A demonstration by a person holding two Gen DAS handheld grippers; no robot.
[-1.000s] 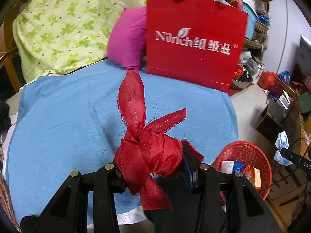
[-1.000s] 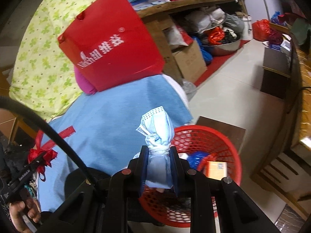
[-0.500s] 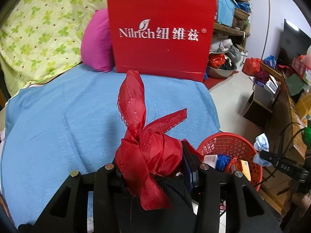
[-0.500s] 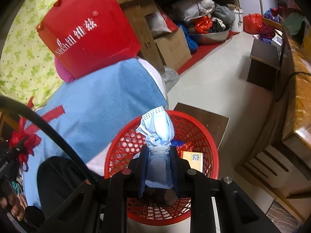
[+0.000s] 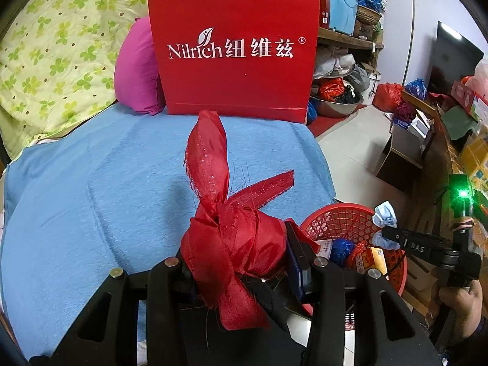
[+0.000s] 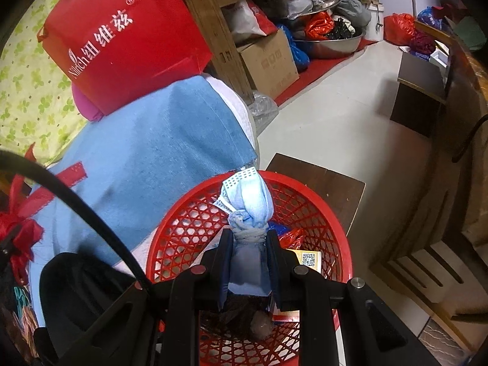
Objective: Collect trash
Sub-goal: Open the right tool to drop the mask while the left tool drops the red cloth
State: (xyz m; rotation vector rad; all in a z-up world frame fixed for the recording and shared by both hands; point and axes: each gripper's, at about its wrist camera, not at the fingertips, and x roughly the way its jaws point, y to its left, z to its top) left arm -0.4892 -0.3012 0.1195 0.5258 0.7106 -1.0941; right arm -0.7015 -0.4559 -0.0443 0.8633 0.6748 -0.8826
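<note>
My left gripper (image 5: 241,244) is shut on a knotted red ribbon (image 5: 225,213) and holds it above the blue-covered table (image 5: 91,189). My right gripper (image 6: 248,241) is shut on a knotted blue face mask (image 6: 248,201) and holds it directly over the red mesh basket (image 6: 189,216). The basket also shows in the left wrist view (image 5: 335,219), on the floor beside the table, with the right gripper and mask (image 5: 385,216) above it. The basket holds a blue wrapper, a red wrapper and a yellow box (image 6: 309,259).
A red Nilrich paper bag (image 5: 235,48) and a pink cushion (image 5: 137,70) stand at the table's far edge. A green-flowered quilt (image 5: 55,45) lies behind. A dark stool (image 6: 323,183) stands beyond the basket. Shelves with boxes and bags (image 6: 268,58) line the back; wooden furniture (image 6: 451,167) is right.
My right gripper has moved with the mask from beside the table to directly over the basket. My left gripper has swung right with the ribbon, bringing the basket closer.
</note>
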